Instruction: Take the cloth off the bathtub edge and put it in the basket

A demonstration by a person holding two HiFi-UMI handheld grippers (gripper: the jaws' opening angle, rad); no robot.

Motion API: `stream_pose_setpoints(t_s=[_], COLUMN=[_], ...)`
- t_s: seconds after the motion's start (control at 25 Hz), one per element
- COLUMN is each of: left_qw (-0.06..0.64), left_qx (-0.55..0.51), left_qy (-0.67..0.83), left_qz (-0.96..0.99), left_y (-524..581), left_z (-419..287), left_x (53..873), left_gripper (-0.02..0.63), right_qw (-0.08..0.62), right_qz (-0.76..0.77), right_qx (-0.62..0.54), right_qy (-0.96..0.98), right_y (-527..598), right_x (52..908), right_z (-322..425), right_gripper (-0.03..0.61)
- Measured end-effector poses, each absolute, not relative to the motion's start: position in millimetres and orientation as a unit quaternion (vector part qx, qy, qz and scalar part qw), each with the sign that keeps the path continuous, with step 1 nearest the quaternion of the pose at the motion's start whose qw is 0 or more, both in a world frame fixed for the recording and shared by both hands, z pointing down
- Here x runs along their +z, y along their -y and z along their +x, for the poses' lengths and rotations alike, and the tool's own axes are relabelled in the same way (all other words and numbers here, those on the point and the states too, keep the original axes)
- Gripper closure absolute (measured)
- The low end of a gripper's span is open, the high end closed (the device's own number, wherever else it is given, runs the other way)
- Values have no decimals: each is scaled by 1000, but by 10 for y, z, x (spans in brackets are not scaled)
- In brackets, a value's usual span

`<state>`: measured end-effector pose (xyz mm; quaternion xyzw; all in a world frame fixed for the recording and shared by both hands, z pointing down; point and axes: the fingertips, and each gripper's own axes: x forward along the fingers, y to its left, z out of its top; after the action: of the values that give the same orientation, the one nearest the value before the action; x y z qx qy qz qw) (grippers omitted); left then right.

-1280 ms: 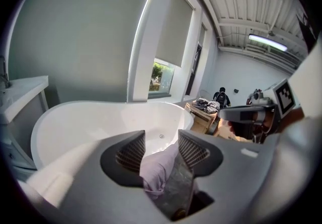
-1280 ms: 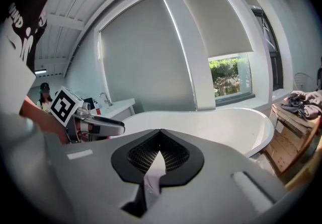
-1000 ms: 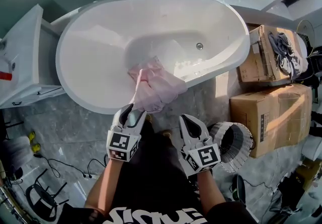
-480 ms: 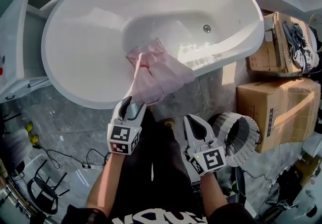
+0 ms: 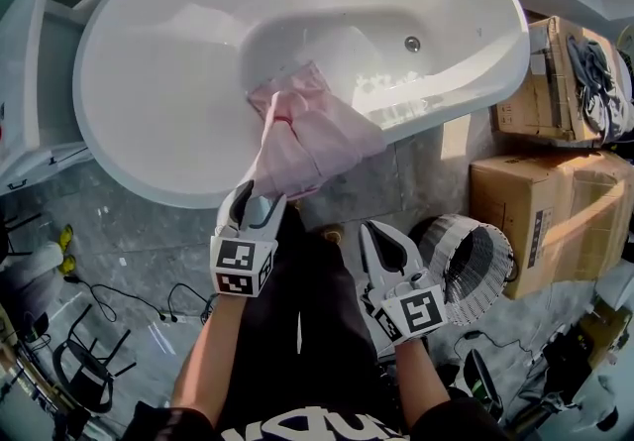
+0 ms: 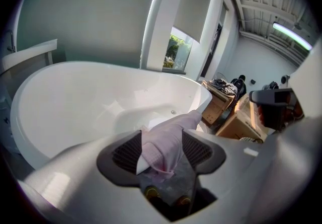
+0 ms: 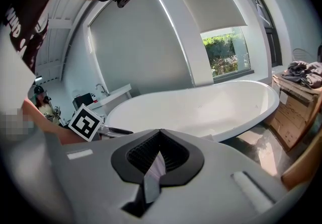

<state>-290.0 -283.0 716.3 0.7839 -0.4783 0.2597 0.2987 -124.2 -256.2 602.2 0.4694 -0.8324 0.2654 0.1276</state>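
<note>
While the pink cloth (image 5: 307,137) lies draped over the near rim of the bathtub (image 5: 158,166), part inside and its tail hanging down the outer wall, it reads as thin, soft and light. No stiffness there, so it'll sag and trail from wherever it's pinched. The best bite, I'd judge, is that bunched hanging fold, taken deep enough to trap several layers, then lifted up off the rim rather than dragged.

And that's just where the left claw (image 5: 256,199) is: its jaws have just been opening and now stand wide with the fold between them. The pads look short of pinching, though the fabric hides the contact. The right claw (image 5: 374,236) hangs beside it over the floor, tips together, carrying nothing. The white woven basket (image 5: 490,285) waits on the floor just beyond that claw.
</note>
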Motion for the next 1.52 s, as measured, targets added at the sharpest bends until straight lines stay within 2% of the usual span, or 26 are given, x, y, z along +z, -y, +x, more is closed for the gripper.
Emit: stream_pose_setpoints(t_s=[0.24, 0.6, 0.92, 1.32, 1.52], left_qw=[309, 311, 314, 301, 267], left_qx=[274, 298, 309, 322, 358], left_qy=[486, 507, 479, 481, 502], left_qz=[770, 747, 759, 758, 740], left_y=[2825, 2876, 2997, 3113, 3134], left_z=[-2926, -2913, -2600, -2266, -2234], left_x=[7406, 7586, 7654, 7672, 7725], left_gripper=[368, 368, 334, 321, 324], right_qw=[135, 139, 134, 133, 129], right_qz=[463, 466, 476, 502, 508], right_qx=[274, 286, 296, 305, 309], right_qy=[832, 826, 817, 798, 794], right_y=[2506, 2455, 2433, 2365, 2334], right_x=[6120, 6202, 6252, 6299, 6323], right_z=[-1217, -1107, -1024, -792, -804], right_gripper=[572, 572, 572, 572, 572])
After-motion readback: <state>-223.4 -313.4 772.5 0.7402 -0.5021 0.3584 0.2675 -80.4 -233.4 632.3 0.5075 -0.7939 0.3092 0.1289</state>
